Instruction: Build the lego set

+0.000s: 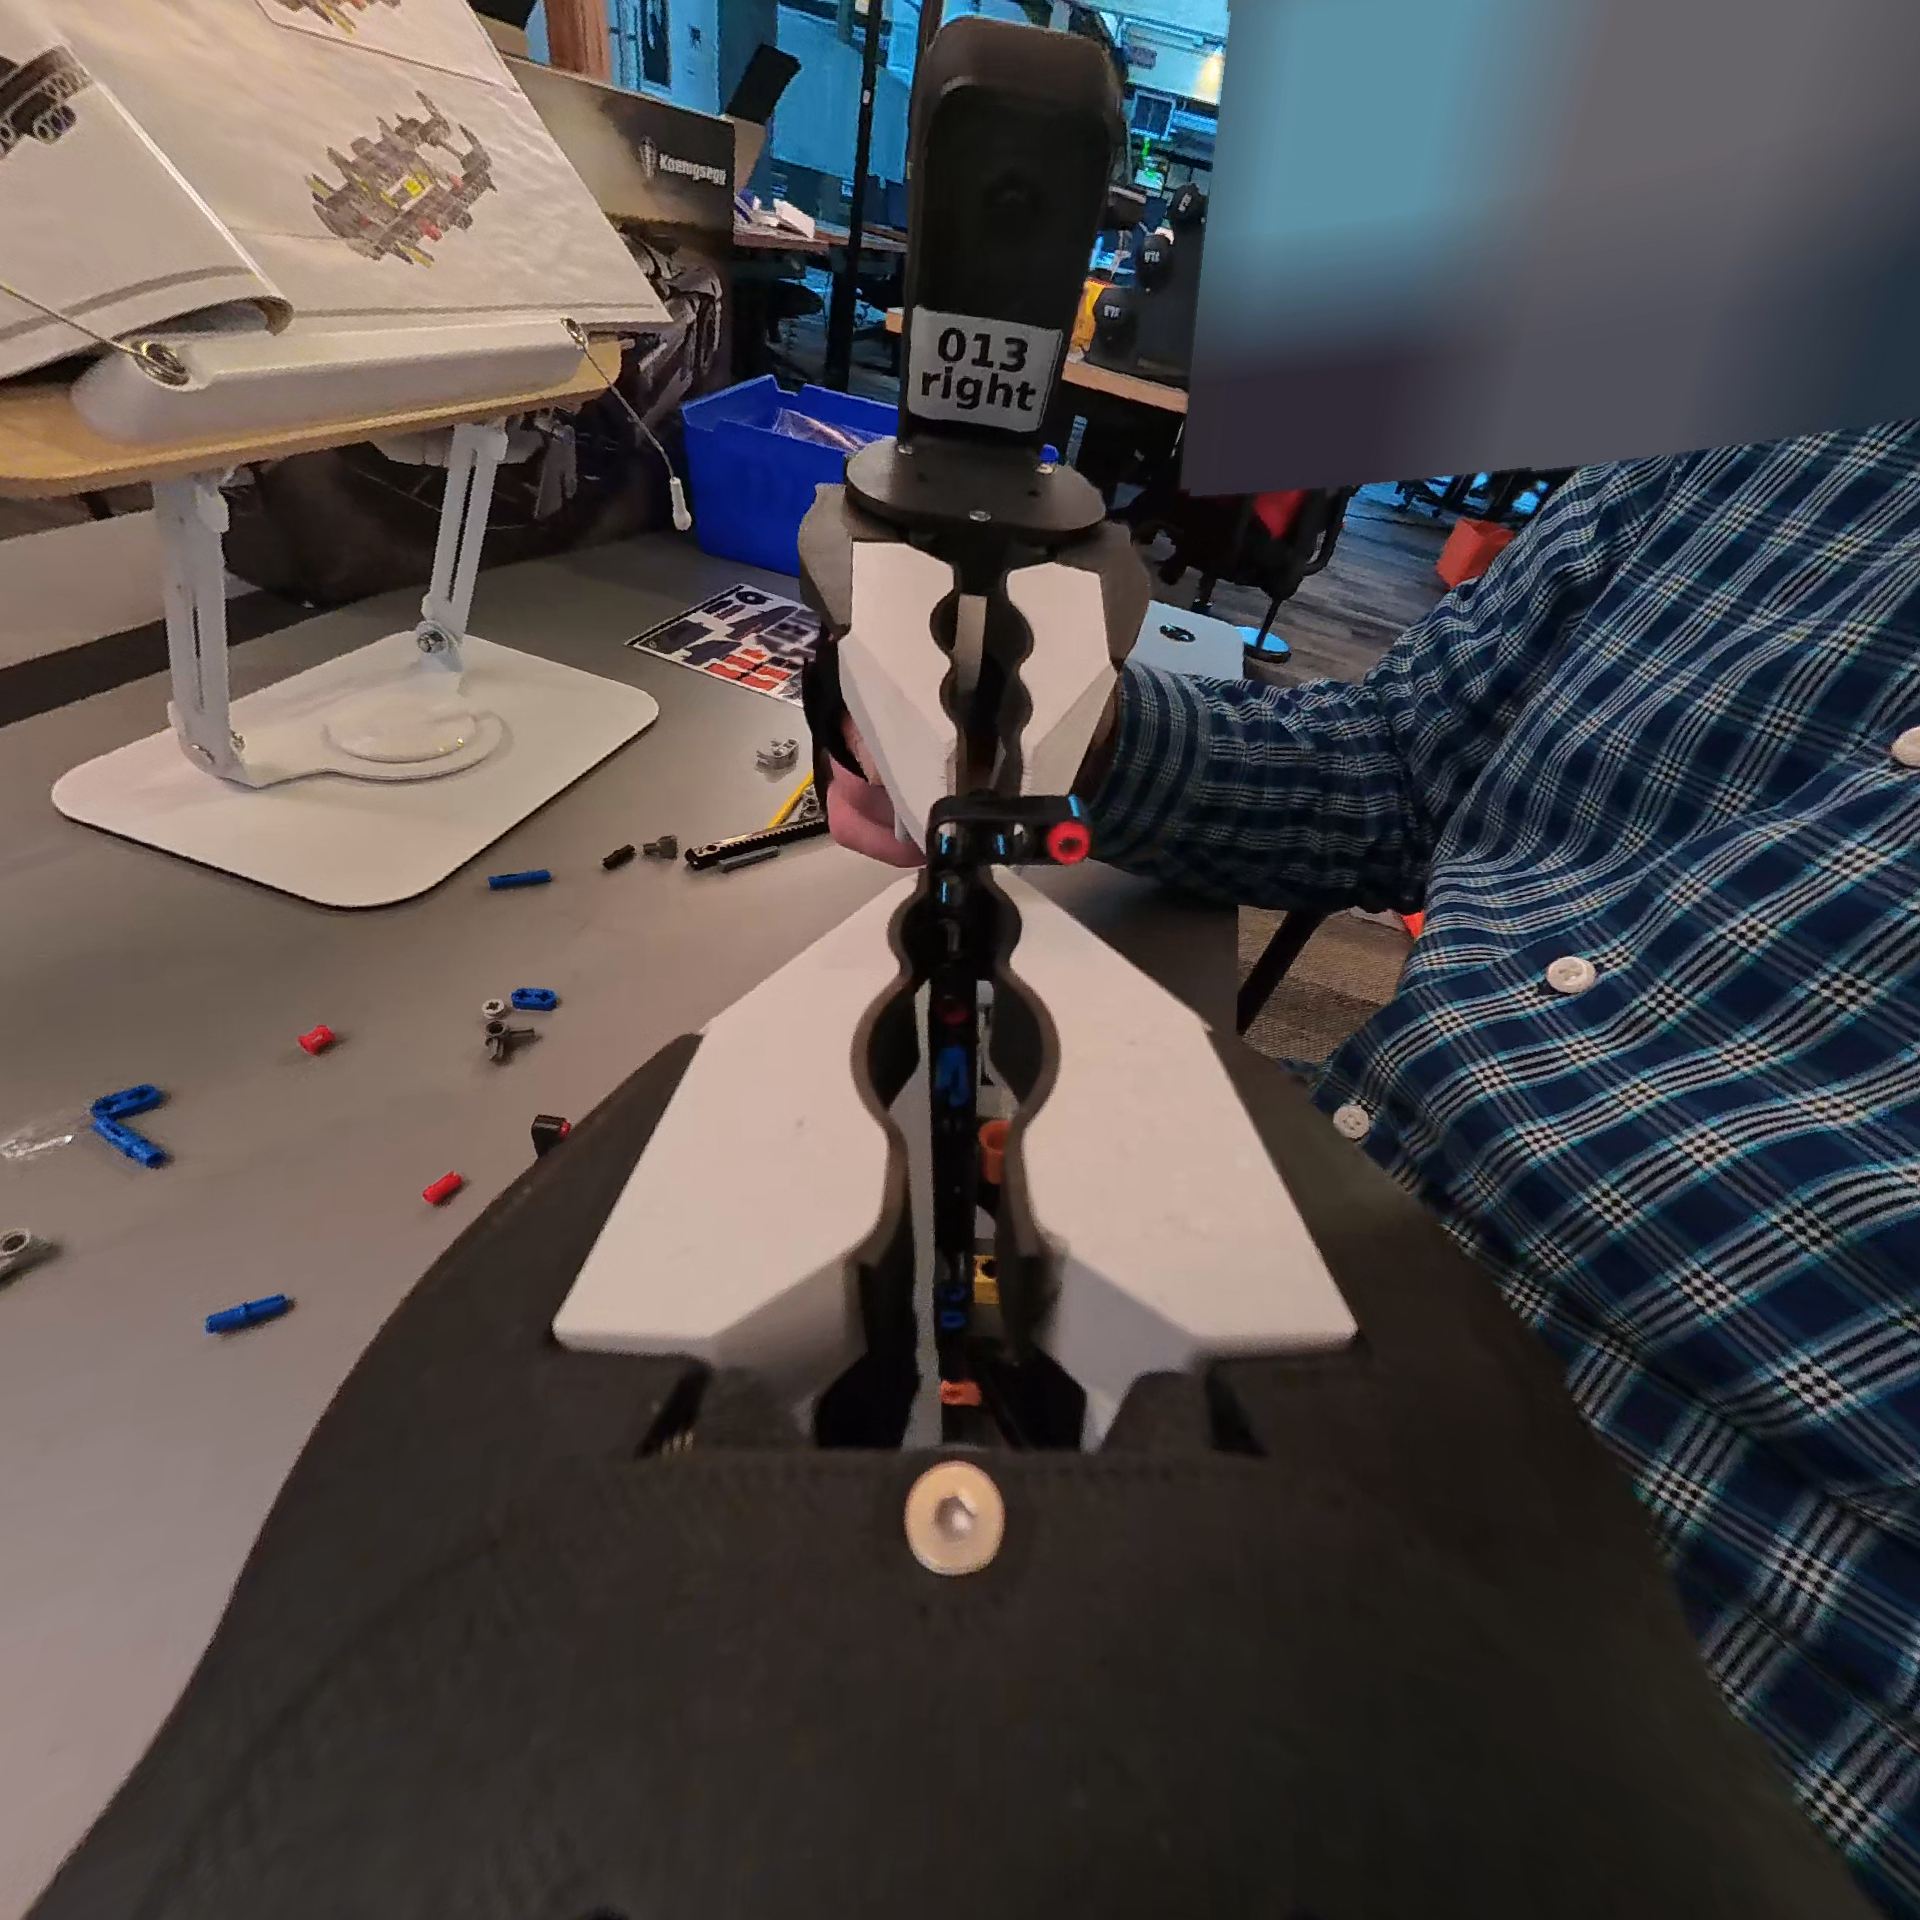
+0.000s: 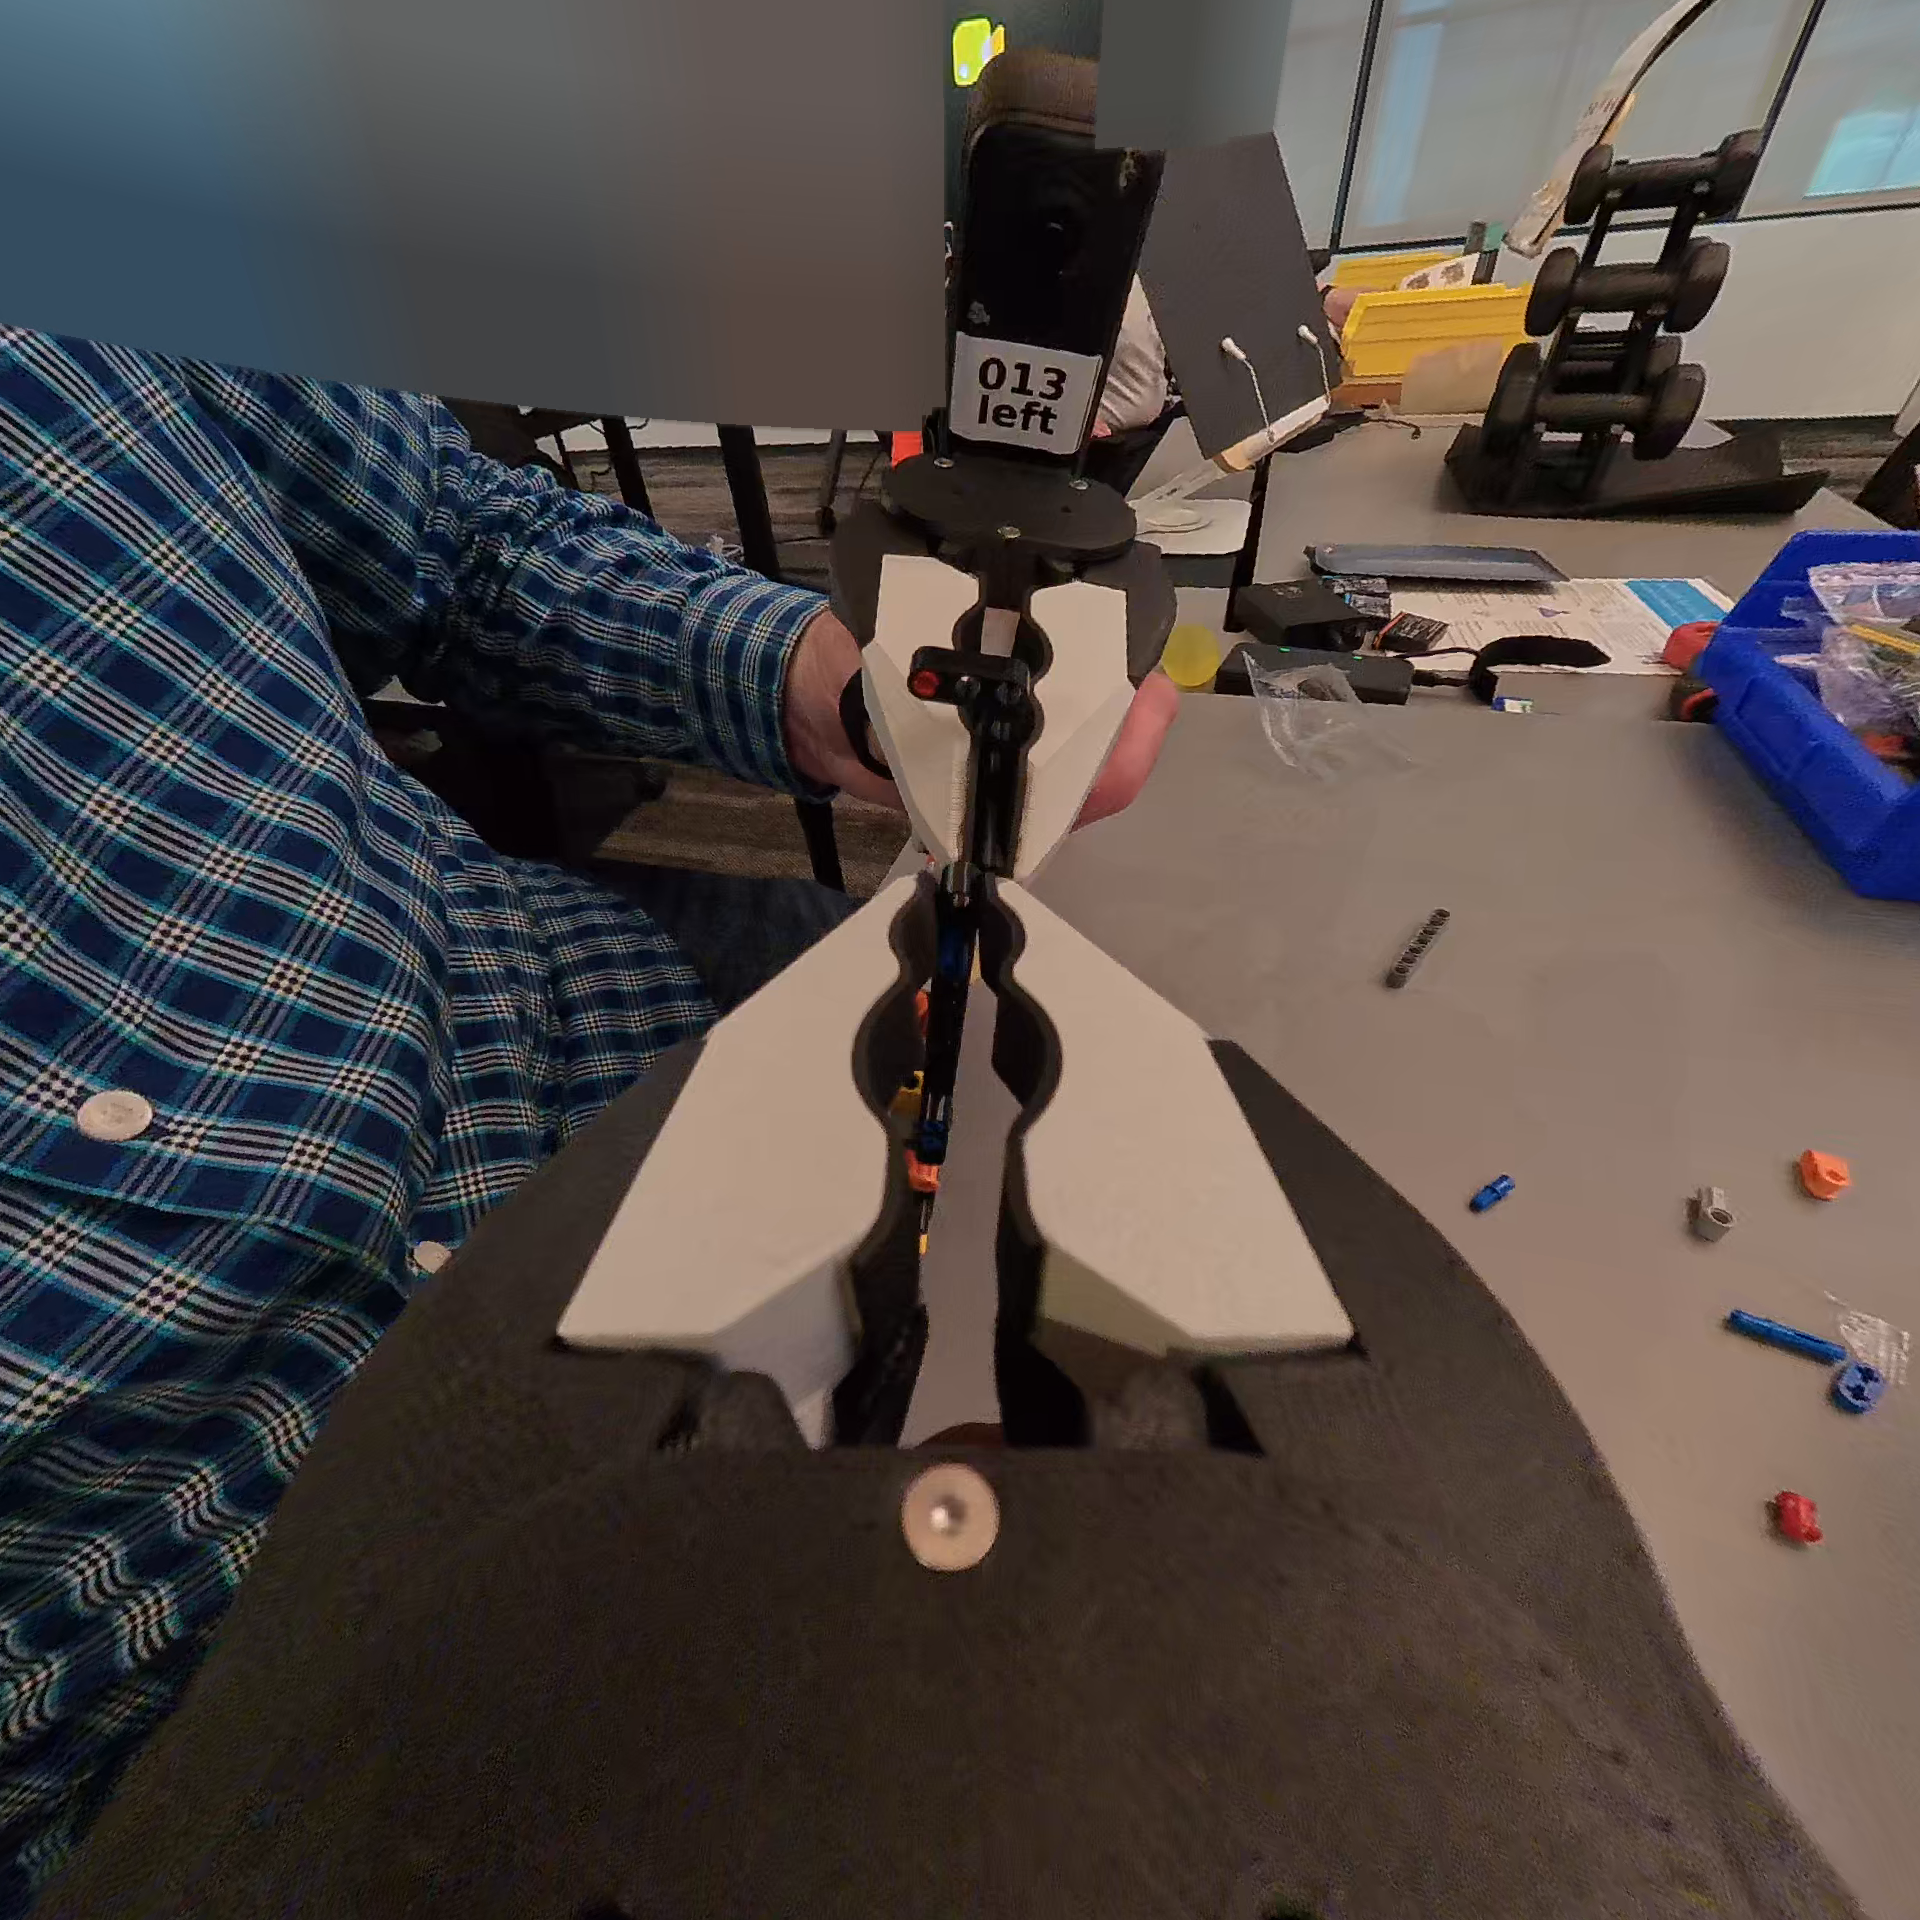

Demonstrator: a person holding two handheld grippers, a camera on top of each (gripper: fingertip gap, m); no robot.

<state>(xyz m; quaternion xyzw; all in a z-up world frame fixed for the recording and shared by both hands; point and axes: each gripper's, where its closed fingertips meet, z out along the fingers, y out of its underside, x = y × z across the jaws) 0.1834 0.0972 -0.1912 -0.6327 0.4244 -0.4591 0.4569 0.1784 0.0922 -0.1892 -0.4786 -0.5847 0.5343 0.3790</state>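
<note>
Grey table (image 1: 312,1195) surface carries the loose pieces, while the lego assembly (image 1: 951,1049) is held in the air above its near edge, between the two devices facing each other tip to tip. The left hand-held gripper (image 1: 951,904) is seen clamped on the long black beam of that assembly, with blue, orange and yellow parts showing down the gap between its white fingers (image 1: 790,1143). The right hand-held gripper (image 1: 961,805) is met at the beam's far end, where a short black cross-piece with a red pin (image 1: 1065,842) sits; its jaws are drawn together there.

In the right wrist view the same beam (image 2: 951,997) is seen pinched between the right hand-held gripper (image 2: 956,883), and the left hand-held gripper (image 2: 971,842) is shown beyond, closed on the end with the red pin (image 2: 925,683).

Only the left wrist view shows an instruction booklet (image 1: 343,177) on a white stand (image 1: 364,769) at the far left, a sticker sheet (image 1: 743,644), and scattered blue pins (image 1: 247,1314) and red pins (image 1: 442,1187).

Only the right wrist view shows a dark grey beam (image 2: 1415,948) lying alone, an orange piece (image 2: 1820,1174), a blue bin (image 2: 1808,727) at the right edge, and a rack of dumbbells (image 2: 1621,312) at the far side.

A person's plaid sleeve (image 1: 1299,769) appears in both.
</note>
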